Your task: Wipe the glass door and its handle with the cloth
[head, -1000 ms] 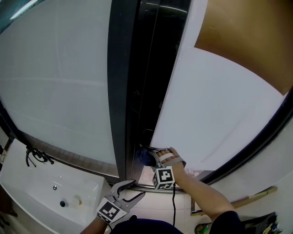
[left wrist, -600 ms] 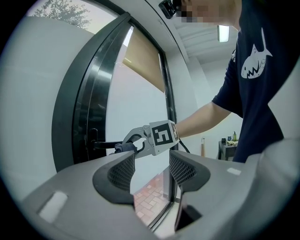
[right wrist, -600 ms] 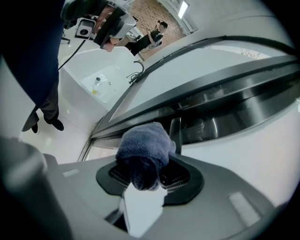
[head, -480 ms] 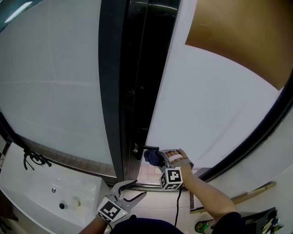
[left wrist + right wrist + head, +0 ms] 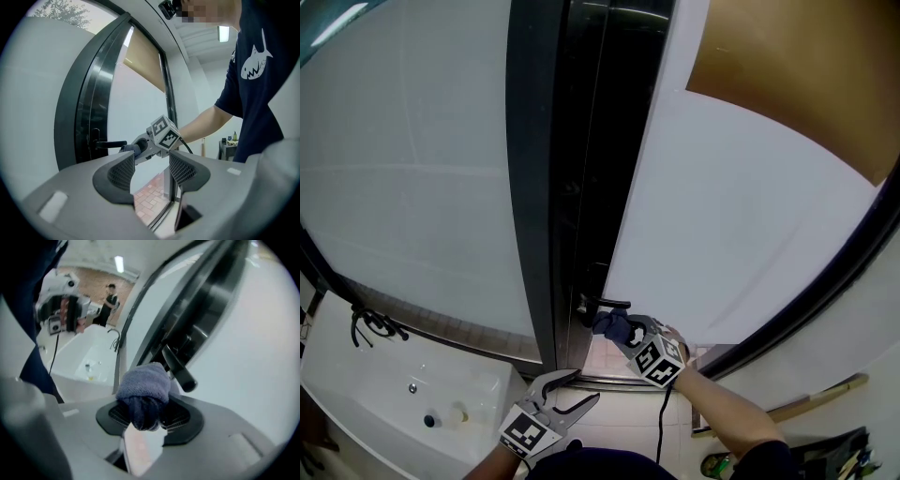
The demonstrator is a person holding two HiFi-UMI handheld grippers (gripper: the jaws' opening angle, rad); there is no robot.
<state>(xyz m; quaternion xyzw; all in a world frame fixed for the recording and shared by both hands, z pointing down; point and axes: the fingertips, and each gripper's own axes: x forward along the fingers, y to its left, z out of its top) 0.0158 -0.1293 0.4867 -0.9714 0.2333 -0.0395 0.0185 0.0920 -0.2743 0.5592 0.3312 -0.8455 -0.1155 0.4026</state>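
Head view / door: glass door [image 5: 741, 225] fills the right half, with its dark frame edge to the left of the pane.
Head view / handle: lever handle [image 5: 610, 303] sits low on that edge, its long axis level and its free end pointing right.
Head view / right gripper: right gripper [image 5: 622, 330] is just below the handle's free end. The cloth [image 5: 612, 324] bunched at its tip lies close under the lever.
Head view / left gripper: left gripper [image 5: 579, 387] is low and near, well apart from the handle. The right is clearly the nearer tool.
Left gripper view / jaws: left gripper [image 5: 152, 169] has its jaws spread with nothing between them, only floor and door beyond.
Left gripper view / target: handle [image 5: 110, 144] lies far and to the left, with the cloth [image 5: 127, 148] at its free end.
Right gripper view / jaws: right gripper [image 5: 151, 416] is clamped on the cloth [image 5: 143, 386], a blue-grey wad bulging above the pads.
Right gripper view / relation: handle [image 5: 178, 367] slants past the wad's upper right, touching or nearly so; I cannot confirm contact.
Judgement: the next wipe should run along the lever's length, so the wad needs shifting up and right onto it.
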